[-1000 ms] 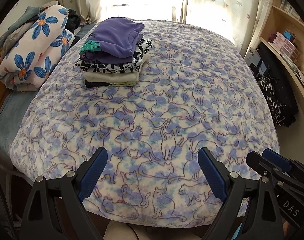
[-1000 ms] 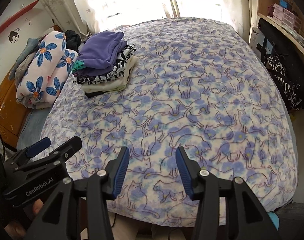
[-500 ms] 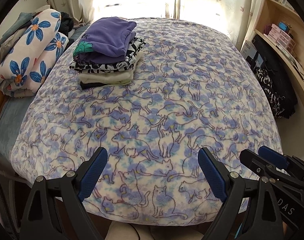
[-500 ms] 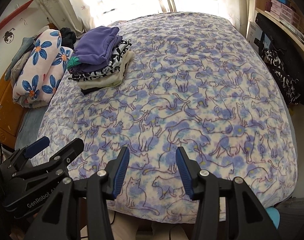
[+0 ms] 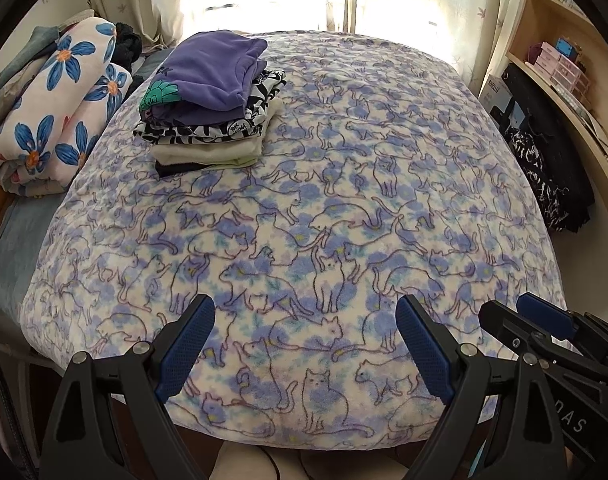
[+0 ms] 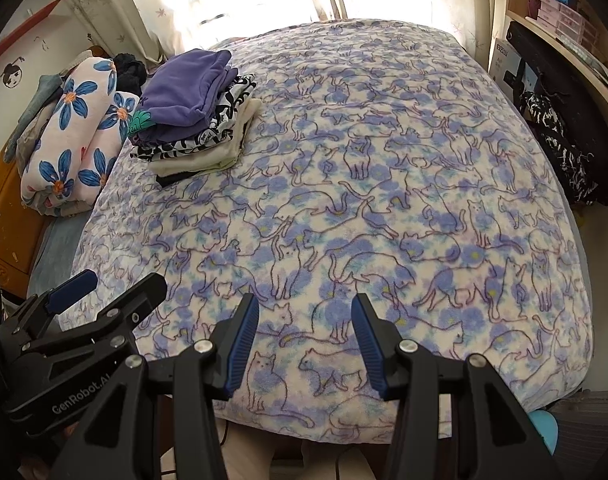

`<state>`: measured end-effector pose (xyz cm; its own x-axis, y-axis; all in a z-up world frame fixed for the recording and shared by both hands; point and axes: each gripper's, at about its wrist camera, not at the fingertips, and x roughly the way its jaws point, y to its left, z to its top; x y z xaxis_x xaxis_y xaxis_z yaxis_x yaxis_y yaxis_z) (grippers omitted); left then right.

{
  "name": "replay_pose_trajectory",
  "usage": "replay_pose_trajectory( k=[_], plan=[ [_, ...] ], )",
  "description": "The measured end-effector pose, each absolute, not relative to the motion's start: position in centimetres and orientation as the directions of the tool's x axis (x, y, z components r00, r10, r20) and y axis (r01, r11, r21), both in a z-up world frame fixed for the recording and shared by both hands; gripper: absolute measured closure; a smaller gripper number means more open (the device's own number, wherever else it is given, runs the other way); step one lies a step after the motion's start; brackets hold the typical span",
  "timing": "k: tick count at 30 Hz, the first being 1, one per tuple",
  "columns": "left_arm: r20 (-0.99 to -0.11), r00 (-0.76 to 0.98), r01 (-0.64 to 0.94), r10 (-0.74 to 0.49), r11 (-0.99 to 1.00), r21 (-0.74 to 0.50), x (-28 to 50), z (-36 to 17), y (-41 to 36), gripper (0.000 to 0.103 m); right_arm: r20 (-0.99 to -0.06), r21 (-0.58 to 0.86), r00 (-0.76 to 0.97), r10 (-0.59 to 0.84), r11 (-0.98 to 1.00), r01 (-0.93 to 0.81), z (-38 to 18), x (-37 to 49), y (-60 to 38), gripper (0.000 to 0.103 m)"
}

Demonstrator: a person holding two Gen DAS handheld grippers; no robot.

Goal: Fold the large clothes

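**Both grippers empty at the bed's near edge**

The left gripper (image 5: 305, 320) hangs over the near edge of the bed (image 5: 383, 168), jaws spread wide with nothing between them. The right gripper (image 6: 305, 316) is beside it, jaws partly apart, also empty. A stack of folded clothes (image 5: 212, 100) sits at the far left corner, with a flowered bundle (image 5: 56, 112) off the left edge.

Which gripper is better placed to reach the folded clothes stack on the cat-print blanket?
Left, probably. The folded clothes stack lies far-left on the cat-print blanket; left gripper is on that side; right gripper, also open, is farther.
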<state>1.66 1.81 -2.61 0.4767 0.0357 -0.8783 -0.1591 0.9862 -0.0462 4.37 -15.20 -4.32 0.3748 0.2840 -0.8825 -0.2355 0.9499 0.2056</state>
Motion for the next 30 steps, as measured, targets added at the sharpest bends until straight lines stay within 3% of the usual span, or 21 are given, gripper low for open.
replay_pose_trajectory(
  k=[30],
  plan=[
    [-0.882,0.470,-0.160,0.038,0.986,-0.043,1.93,-2.75,1.63,0.012,-0.885,0.207,0.368,0.284,0.950,-0.235,-4.39,4.72,-15.32,0.054]
  ],
)
